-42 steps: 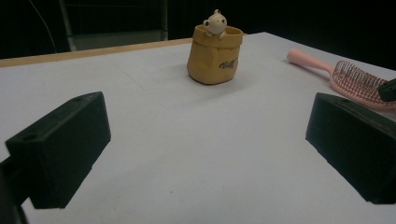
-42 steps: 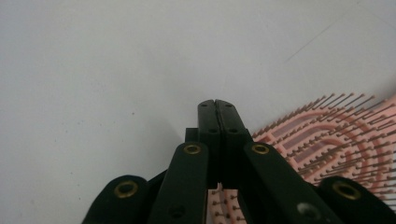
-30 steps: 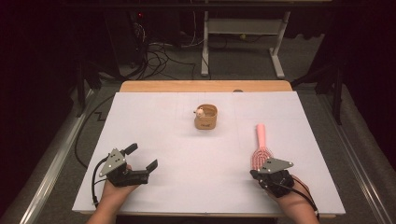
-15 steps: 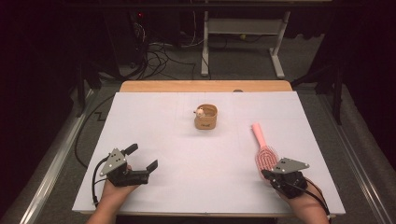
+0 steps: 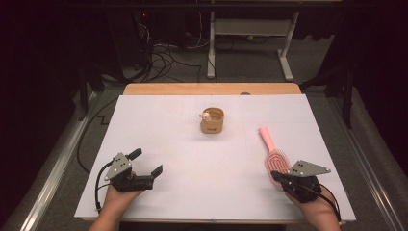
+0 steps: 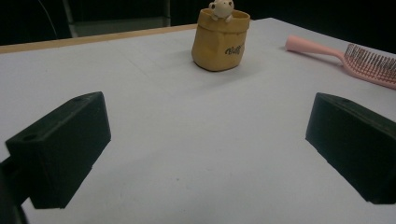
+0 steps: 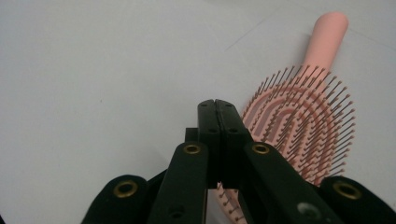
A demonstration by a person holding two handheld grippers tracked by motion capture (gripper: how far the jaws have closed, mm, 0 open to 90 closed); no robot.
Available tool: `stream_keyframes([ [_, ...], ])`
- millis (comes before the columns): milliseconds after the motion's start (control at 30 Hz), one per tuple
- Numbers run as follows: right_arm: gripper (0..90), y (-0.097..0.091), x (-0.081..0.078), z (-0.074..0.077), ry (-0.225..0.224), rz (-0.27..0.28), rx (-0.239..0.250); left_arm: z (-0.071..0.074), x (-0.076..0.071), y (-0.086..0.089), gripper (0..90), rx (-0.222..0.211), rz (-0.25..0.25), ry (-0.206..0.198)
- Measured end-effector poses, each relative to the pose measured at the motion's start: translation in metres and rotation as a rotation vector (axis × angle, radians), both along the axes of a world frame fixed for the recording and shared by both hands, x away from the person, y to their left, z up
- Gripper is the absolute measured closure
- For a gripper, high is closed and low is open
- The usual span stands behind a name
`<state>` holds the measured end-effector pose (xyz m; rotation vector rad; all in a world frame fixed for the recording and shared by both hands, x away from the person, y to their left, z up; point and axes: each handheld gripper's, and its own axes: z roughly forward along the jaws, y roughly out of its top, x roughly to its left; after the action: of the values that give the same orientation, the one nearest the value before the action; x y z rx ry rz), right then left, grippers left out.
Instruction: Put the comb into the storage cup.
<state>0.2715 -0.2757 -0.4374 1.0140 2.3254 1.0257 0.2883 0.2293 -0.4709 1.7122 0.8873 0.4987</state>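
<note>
We see the right gripper (image 5: pixel 280 177) at the near right of the white surface (image 5: pixel 192 144), its fingers pressed flat together with nothing clearly between them. Its tips sit at the near edge of the pink hairbrush (image 5: pixel 273 156); from the right gripper view they seem to rest against the bristled head (image 7: pixel 303 130), though we cannot tell whether they touch it. The brush lies flat, bristles up, handle pointing away from us. Our left gripper (image 5: pixel 146 163) rests at the near left, well apart, its fingers (image 6: pixel 60 149) spread wide over bare surface. A small tan pouch (image 5: pixel 212 121) with a figure peeking out stands upright mid-surface.
</note>
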Motion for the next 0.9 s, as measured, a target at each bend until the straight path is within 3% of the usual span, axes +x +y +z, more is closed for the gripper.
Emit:
stream_keyframes([
  [67, 88.1, -0.003, 0.002, -0.002, -0.008, -0.016, 0.056, -0.001, 0.000, 0.000, 0.7, 0.000, 0.000, 0.007],
  [233, 81.9, -0.008, 0.002, -0.001, -0.036, -0.047, 0.095, 0.000, 0.000, -0.001, 0.7, -0.002, -0.001, 0.003],
  [400, 63.4, -0.009, 0.002, -0.001, -0.051, -0.080, 0.117, -0.001, 0.001, -0.002, 0.7, 0.006, -0.004, 0.011],
  [433, 56.2, -0.009, 0.001, 0.000, -0.065, -0.095, 0.121, -0.002, 0.001, -0.002, 0.7, 0.012, -0.007, 0.005],
  [467, 56.2, -0.009, 0.001, 0.000, -0.065, -0.095, 0.121, -0.002, 0.001, -0.002, 0.7, 0.012, -0.007, 0.005],
  [500, 48.5, -0.009, 0.003, 0.000, -0.064, -0.108, 0.136, -0.002, 0.001, -0.002, 0.7, 0.012, -0.007, 0.006],
  [533, 48.5, -0.009, 0.003, 0.000, -0.064, -0.108, 0.136, -0.002, 0.002, -0.001, 0.7, 0.011, -0.005, 0.008],
  [600, 36.6, -0.011, 0.005, -0.001, -0.060, -0.138, 0.173, -0.002, 0.002, -0.001, 0.7, 0.011, -0.003, 0.006],
  [733, 30.0, -0.014, 0.007, -0.003, -0.059, -0.162, 0.202, -0.002, 0.004, 0.001, 0.7, 0.009, 0.001, 0.012],
  [767, 24.9, -0.016, 0.008, -0.003, -0.059, -0.179, 0.210, -0.002, 0.004, 0.001, 0.7, 0.009, 0.002, 0.013],
  [900, 16.0, -0.019, 0.008, -0.003, -0.067, -0.210, 0.206, -0.002, 0.003, 0.001, 0.7, 0.009, 0.000, 0.006],
])
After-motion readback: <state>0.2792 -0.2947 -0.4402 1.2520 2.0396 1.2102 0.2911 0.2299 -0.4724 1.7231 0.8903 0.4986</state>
